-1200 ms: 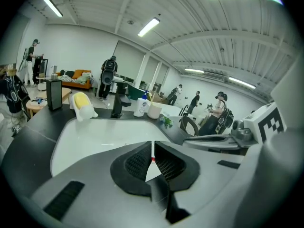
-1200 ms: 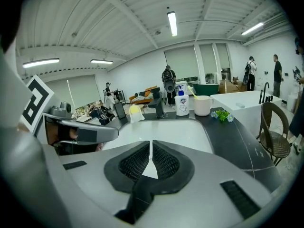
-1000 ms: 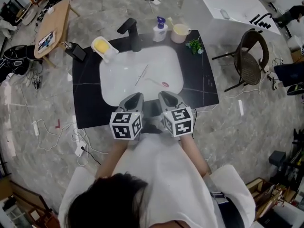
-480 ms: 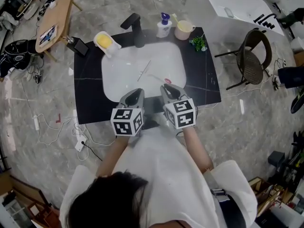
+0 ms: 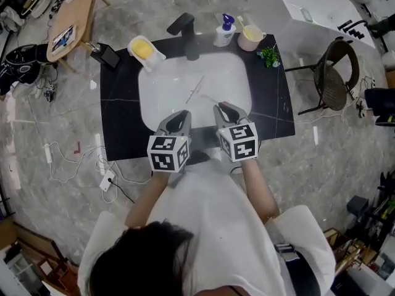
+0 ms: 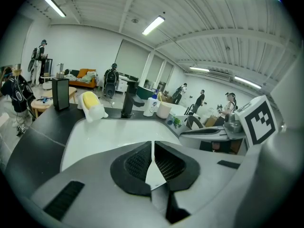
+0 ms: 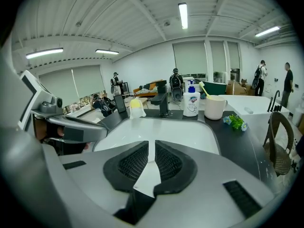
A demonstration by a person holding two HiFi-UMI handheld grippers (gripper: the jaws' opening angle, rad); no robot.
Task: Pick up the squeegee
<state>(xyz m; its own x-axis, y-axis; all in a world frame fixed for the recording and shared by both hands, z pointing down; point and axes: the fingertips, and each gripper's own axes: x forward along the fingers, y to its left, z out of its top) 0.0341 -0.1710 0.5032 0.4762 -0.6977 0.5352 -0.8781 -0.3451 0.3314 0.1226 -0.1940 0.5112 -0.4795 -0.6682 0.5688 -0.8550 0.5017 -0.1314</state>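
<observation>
A thin pale stick-like tool [image 5: 196,89] lies in the white sink basin [image 5: 162,82]; it is too small to tell whether it is the squeegee. My left gripper [image 5: 181,115] and right gripper [image 5: 223,108] hang side by side over the basin's near rim and point toward the faucet [image 5: 188,32]. The tool lies a short way beyond both grippers. In the left gripper view the left gripper [image 6: 152,144] has its jaw tips touching, with nothing between them. The right gripper [image 7: 151,144] is shut and empty in the right gripper view. Neither gripper view shows the tool.
On the black counter [image 5: 117,116] stand a yellow sponge in a white dish [image 5: 145,50], a soap bottle [image 5: 224,32], a cup [image 5: 251,39], a small plant [image 5: 269,55] and a black box [image 5: 108,55]. A chair [image 5: 333,73] stands at the right, a wooden table [image 5: 71,20] at the far left.
Both grippers have moved a little forward over the basin's near rim. A small red-tipped item seen earlier in the basin is now hidden behind the right gripper.
</observation>
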